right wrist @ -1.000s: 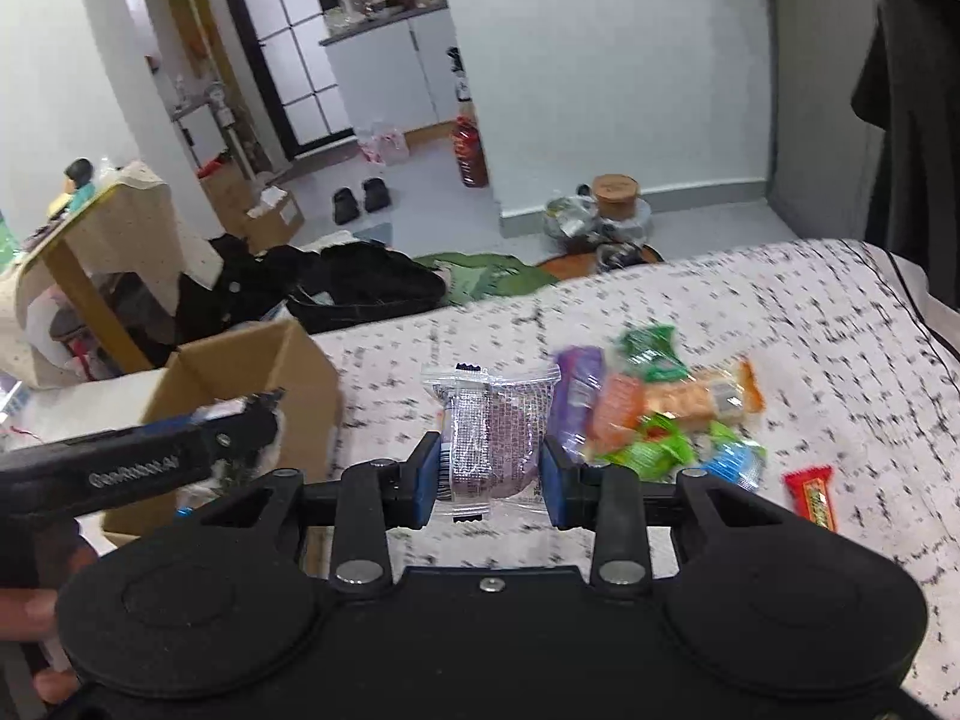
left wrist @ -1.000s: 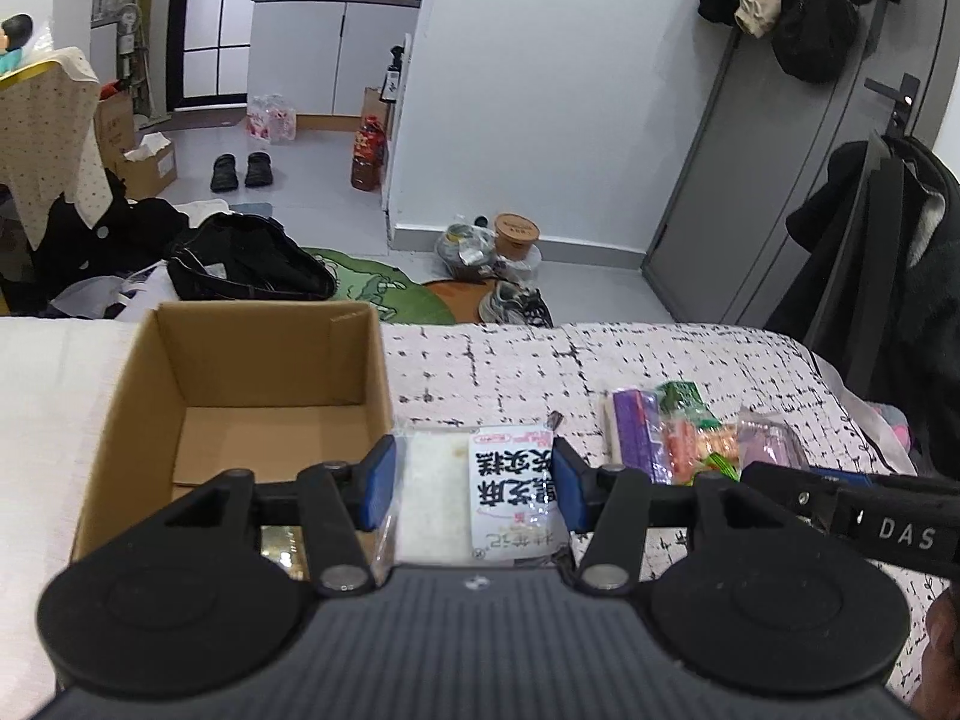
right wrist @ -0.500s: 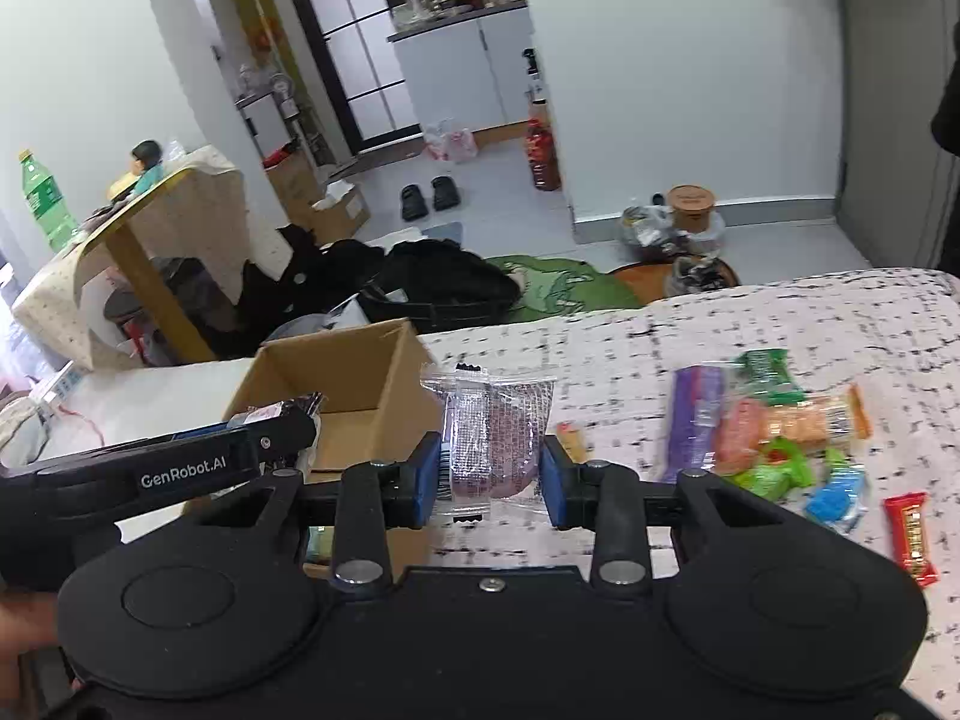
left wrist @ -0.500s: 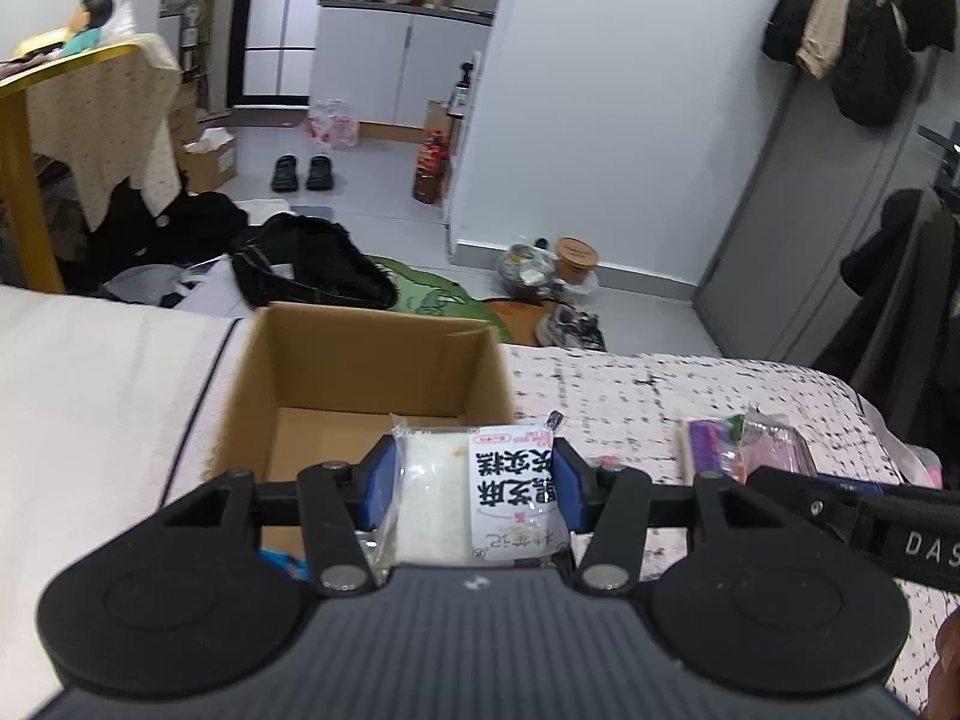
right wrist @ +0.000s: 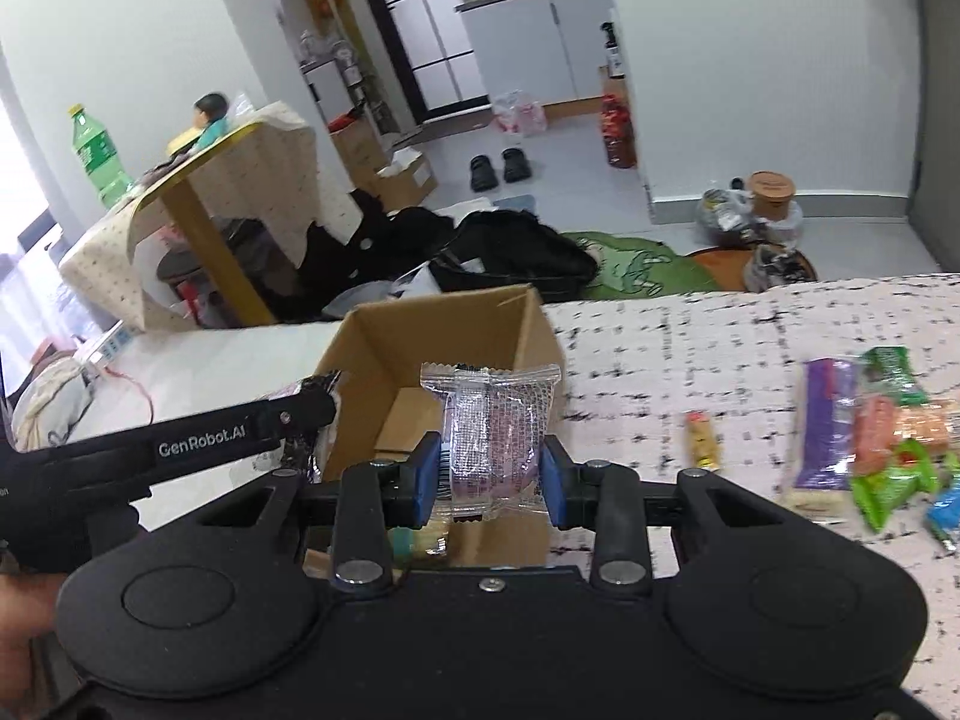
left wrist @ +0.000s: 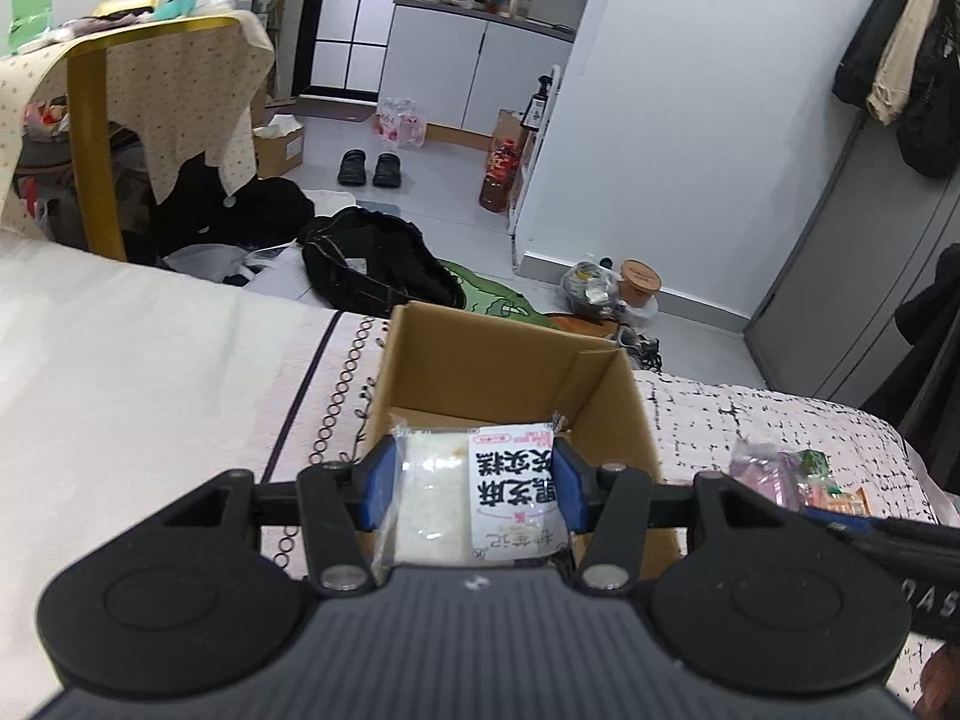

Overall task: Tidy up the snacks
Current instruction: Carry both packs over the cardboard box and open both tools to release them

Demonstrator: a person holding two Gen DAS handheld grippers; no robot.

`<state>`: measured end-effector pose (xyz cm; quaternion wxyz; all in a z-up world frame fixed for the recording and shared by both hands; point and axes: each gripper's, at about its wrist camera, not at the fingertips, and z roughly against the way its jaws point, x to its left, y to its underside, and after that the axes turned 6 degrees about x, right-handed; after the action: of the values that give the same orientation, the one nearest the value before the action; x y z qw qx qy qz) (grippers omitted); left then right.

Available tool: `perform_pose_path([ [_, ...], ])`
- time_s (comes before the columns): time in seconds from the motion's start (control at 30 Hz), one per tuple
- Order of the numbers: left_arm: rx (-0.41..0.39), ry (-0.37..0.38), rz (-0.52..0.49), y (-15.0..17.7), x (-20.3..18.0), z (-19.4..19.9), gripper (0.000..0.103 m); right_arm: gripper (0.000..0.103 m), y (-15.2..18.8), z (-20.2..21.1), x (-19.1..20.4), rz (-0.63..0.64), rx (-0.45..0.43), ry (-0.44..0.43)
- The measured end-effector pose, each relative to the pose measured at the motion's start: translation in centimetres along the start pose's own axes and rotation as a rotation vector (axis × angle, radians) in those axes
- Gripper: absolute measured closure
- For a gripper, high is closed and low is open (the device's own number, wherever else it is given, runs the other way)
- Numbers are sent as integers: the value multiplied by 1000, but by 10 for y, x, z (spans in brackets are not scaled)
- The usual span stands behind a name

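Your left gripper (left wrist: 471, 483) is pinching a white rice-cake packet (left wrist: 480, 489) with bold black characters on its label; both blue pads (left wrist: 378, 483) are pressing its side edges. You are holding it above the near rim of the open cardboard box (left wrist: 504, 360), over the box mouth, with the brown box floor showing behind the packet.

The cardboard box is sitting on the bed, on a patterned cover (left wrist: 750, 420), with a plain cream blanket (left wrist: 150, 372) to its left. In the right wrist view, snack wrappers are lying inside the box near its front wall, partly hidden by the gripper.

Your right gripper (right wrist: 489, 483) is pinching a clear-wrapped purple snack (right wrist: 489, 426), blue pads tight on both sides. You are holding it upright over the near edge of the box, just right of the left gripper's finger.

Right of the box, a small yellow snack (right wrist: 703, 441) is lying alone on the cover. Further right, the pile of loose snacks (right wrist: 876, 438) is waiting: a purple bar, orange, green and blue packets, overlapping each other, well apart from the box.
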<state>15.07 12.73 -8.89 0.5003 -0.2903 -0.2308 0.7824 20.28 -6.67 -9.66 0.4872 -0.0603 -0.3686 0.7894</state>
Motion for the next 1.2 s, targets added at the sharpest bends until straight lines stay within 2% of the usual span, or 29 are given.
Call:
perform_pose_path([
  [0.2, 3, 5, 6, -1, 7, -1, 51, 68, 5, -19, 13, 15, 48, -28],
  [0.37, 24, 15, 10, 2, 6, -7, 51, 61, 9, -24, 15, 28, 62, -13],
  [0.63, 52, 64, -1, 3, -7, -18, 50, 59, 9, -12, -16, -41, 46, 30],
  [0.73, 47, 110, -4, 2, -13, -19, 45, 59, 12, -9, -26, -60, 49, 42],
  [0.8, 38, 116, -5, 2, -17, -18, 35, 59, 15, -6, -31, -69, 50, 49],
  [0.93, 21, 106, -2, 1, -22, -14, 32, 59, 20, -2, -39, -80, 55, 57],
  [1.03, 35, 107, 2, 2, -23, -14, 31, 58, 23, 2, -45, -90, 59, 63],
  [1.2, 78, 102, -14, 6, -29, -15, 26, 51, 29, 8, -55, -100, 62, 83],
])
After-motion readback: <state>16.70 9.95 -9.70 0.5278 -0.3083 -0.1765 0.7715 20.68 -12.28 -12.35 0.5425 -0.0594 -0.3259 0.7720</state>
